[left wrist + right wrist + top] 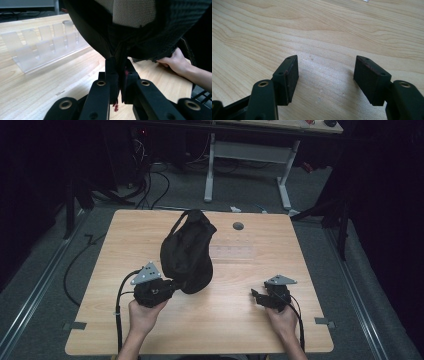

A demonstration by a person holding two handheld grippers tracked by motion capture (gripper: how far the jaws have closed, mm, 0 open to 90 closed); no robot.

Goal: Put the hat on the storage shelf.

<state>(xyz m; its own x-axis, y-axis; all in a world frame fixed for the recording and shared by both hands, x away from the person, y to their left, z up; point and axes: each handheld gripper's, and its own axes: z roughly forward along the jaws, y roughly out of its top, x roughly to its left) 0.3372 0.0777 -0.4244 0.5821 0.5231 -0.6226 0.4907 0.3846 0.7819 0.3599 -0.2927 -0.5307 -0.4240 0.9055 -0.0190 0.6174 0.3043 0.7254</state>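
Tabletop [225, 320]: wood. Black bag [187, 252] stands left of centre, lower edge pinched in left tool [119, 75], jaws closed tight on the fabric. Right tool [325, 75] low over bare wood near the right, jaws wide apart, holding nothing.

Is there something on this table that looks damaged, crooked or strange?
Nothing looks damaged. The black bag leans, its lower edge pinched in the left gripper, so it does not rest flat. A clear plastic rack lies on the table beside it. The right gripper is open over bare wood.
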